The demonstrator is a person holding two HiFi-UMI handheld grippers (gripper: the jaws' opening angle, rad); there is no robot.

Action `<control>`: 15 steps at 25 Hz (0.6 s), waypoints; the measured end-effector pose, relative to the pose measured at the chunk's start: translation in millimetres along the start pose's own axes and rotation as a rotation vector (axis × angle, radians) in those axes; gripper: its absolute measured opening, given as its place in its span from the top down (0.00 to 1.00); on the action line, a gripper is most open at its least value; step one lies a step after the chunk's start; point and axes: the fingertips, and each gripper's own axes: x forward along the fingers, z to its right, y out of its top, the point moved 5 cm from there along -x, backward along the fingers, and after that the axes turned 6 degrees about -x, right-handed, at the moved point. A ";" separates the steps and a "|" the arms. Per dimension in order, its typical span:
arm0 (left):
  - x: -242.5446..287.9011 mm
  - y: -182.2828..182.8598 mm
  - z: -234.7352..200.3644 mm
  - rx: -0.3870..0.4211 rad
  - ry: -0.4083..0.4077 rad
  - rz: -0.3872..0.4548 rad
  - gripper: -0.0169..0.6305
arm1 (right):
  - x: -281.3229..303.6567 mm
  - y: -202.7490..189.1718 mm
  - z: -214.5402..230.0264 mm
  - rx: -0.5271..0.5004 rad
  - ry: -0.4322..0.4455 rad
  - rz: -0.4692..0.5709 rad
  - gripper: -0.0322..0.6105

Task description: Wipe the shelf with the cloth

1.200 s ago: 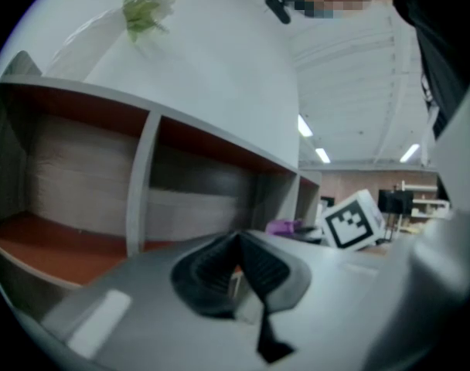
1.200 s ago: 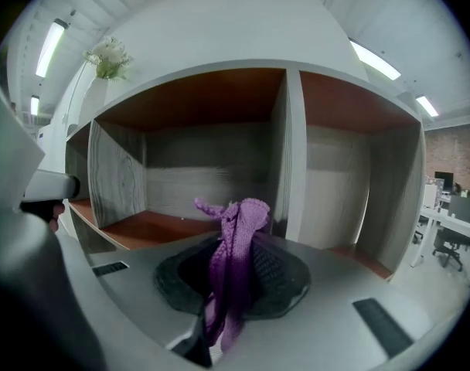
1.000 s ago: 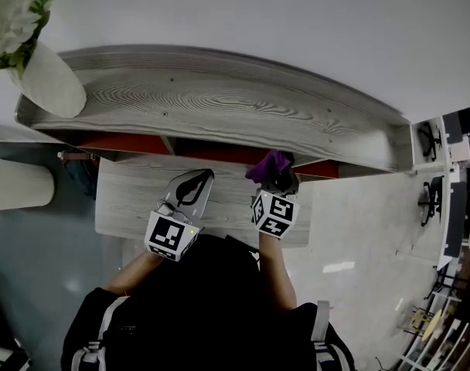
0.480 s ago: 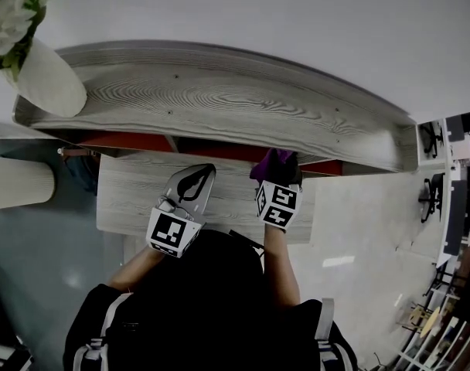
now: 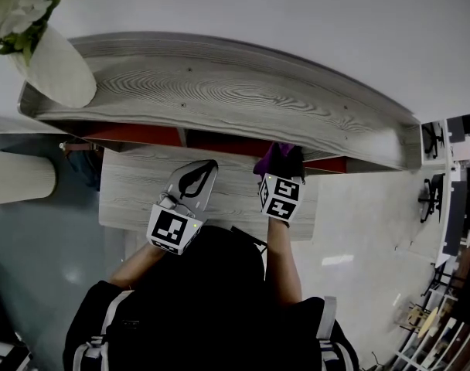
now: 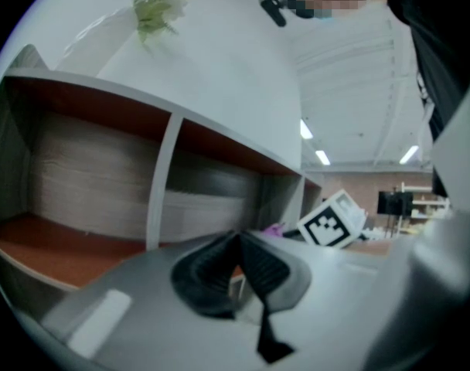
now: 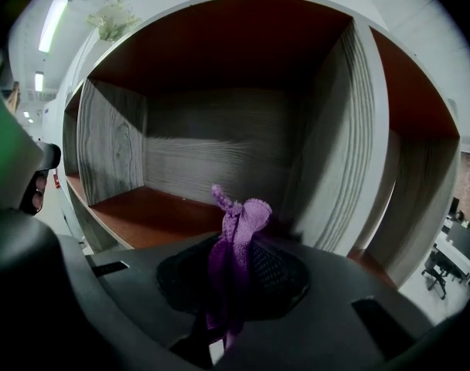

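Note:
My right gripper (image 5: 283, 168) is shut on a purple cloth (image 7: 236, 236), whose bunched end sticks up between the jaws. In the head view the purple cloth (image 5: 272, 159) sits at the front edge of the wooden shelf unit (image 5: 219, 91). The right gripper view looks into a compartment with a reddish-brown shelf floor (image 7: 154, 213) and grey wood-grain walls. My left gripper (image 5: 193, 185) hangs over the lower grey shelf board (image 5: 134, 195), jaws shut with nothing between them. Its own view shows the left gripper (image 6: 239, 265) facing other compartments.
A white vase (image 5: 61, 72) with green and white flowers stands on the shelf top at the left. A vertical divider (image 7: 339, 145) bounds the compartment on the right. A white round object (image 5: 18, 184) stands at the left. Office furniture (image 5: 451, 207) lies far right.
My right gripper with the cloth has moved slightly forward toward the shelf opening. The left gripper has stayed nearly in place.

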 end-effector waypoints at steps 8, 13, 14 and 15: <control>-16.7 3.7 -4.0 -0.001 0.025 0.017 0.97 | 2.5 10.0 -28.4 -0.035 0.069 -0.001 0.87; -29.0 4.5 -8.4 -0.003 0.054 0.036 0.97 | 4.7 16.1 -49.3 -0.060 0.107 0.011 0.87; -32.0 4.8 -9.5 -0.003 0.060 0.039 0.97 | 4.9 17.5 -54.2 -0.066 0.117 0.013 0.87; -35.2 5.1 -10.5 -0.003 0.067 0.042 0.97 | 4.8 18.9 -59.4 -0.073 0.127 0.014 0.87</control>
